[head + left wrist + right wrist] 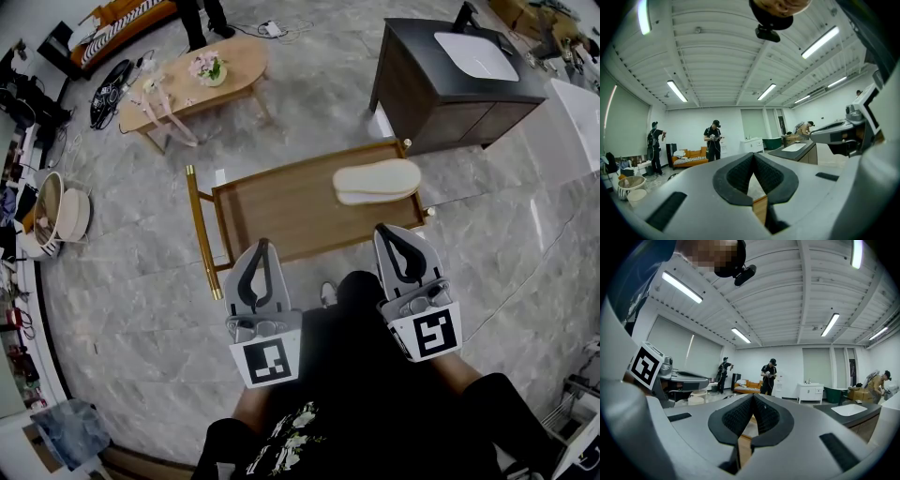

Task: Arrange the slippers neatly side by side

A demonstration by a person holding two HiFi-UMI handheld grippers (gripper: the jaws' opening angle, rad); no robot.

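Nearest the camera, the person's dark-clothed lap fills the bottom of the head view, with both tools held level just above it. The left gripper [263, 247] has its jaws shut tight on nothing; in its own view the black ribbed pads [740, 174] meet at the tip with only a sliver of wood showing below them. The right gripper [385, 232] is the same, jaws pressed together and empty, as the right gripper view [753, 396] confirms.

Just beyond the tips stands the low wooden tray-topped counter with a brass-coloured frame [202, 234]. The pale cream soft slippers [375, 180] lie at its far right corner, lengthwise left to right, well apart from the left gripper and near the right one. They sit so close together that they read as a single shape with a thin seam along the near edge. Whether they lie flush side by side or one overlaps the other cannot be told.

Neither slipper is being touched, so the arranging is either not yet begun or already complete. If they overlap, separating and aligning them remains.

Farther off stand a dark vanity cabinet with a white basin [473, 54] and an oval light-wood coffee table [192, 80].
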